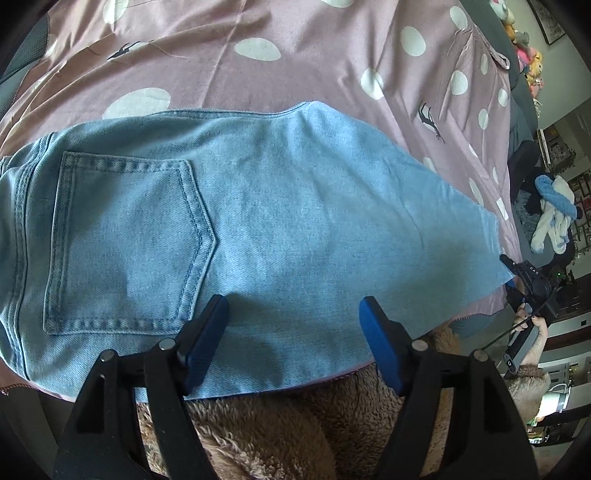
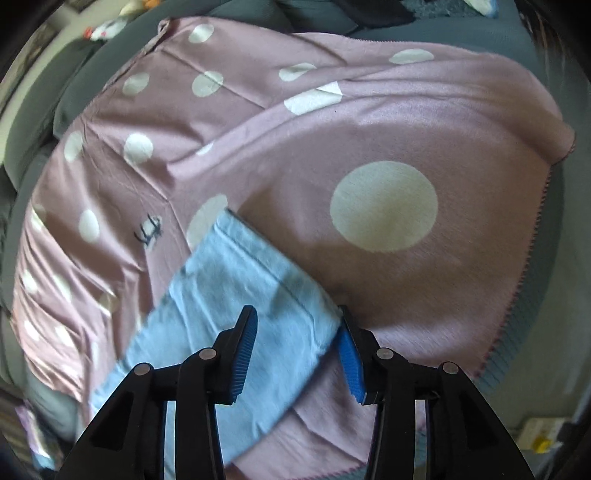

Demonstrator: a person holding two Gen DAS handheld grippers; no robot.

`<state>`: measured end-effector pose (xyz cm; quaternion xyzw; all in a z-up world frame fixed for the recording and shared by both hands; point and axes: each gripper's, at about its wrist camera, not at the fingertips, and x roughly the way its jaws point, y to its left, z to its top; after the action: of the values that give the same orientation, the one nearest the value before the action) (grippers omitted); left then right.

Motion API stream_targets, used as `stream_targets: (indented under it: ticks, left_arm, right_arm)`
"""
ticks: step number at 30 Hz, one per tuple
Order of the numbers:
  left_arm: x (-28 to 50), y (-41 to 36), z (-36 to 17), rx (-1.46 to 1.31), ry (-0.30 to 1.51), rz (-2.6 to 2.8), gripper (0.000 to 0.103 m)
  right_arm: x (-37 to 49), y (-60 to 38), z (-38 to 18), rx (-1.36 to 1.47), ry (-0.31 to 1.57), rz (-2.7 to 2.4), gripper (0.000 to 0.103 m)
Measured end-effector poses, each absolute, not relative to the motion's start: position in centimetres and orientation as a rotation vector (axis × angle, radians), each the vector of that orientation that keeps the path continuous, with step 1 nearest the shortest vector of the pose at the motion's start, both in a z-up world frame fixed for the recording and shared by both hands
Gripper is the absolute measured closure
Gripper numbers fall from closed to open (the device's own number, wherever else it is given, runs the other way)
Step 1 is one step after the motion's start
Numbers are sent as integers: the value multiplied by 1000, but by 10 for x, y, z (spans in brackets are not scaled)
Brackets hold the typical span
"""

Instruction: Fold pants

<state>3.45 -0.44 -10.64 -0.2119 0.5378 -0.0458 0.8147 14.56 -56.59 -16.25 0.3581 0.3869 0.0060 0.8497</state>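
Mauve polka-dot bedspread [image 1: 295, 74] over grey bed [image 2: 406, 27]; plush toys [image 1: 532, 61] along far wall; daylight.

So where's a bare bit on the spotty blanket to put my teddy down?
Beyond the far edge of the jeans, the pink spotted blanket lies bare. There is also room around the big white dot, right of the jeans' leg end. The near edge is crowded: both open grippers, left and right, hover there.

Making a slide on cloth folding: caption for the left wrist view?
Open left gripper hovers over light-blue jeans, back pocket up, on a pink polka-dot sheet.
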Motion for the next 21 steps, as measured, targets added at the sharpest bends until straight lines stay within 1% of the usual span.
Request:
stream_targets:
  ticks: [1,2,3,5,7,11,13,15,18,21]
  left_arm:
    - [34,-4,-106,-456,1146,-96,29]
    - [33,-4,-105,-464,1144,-94,29]
    - [31,-2,-103,-475,1145,-96,29]
    - [28,2,-100,-491,1145,-92,29]
    - [24,8,-95,-488,1131,-71,29]
    - [18,20,-85,-498,1092,-38,29]
    - [16,25,-81,-515,1071,-30,29]
    - [13,31,-79,-523,1058,-18,29]
    - [11,37,-77,-535,1051,-8,29]
    - [9,41,-78,-543,1051,-1,29]
  right_arm:
    - [148,-568,-164,765,818,3,80]
    - [149,-568,-165,772,819,3,85]
    - [149,-569,-164,792,817,11,86]
    - [146,-565,-153,792,795,18,88]
    - [142,-555,-130,732,754,35,88]
    - [130,-516,-63,604,636,192,88]
    - [121,-480,-27,505,587,275,88]
    - [114,-444,-3,420,566,362,88]
    - [104,-390,12,302,572,504,88]
    - [97,-339,10,203,619,616,88]
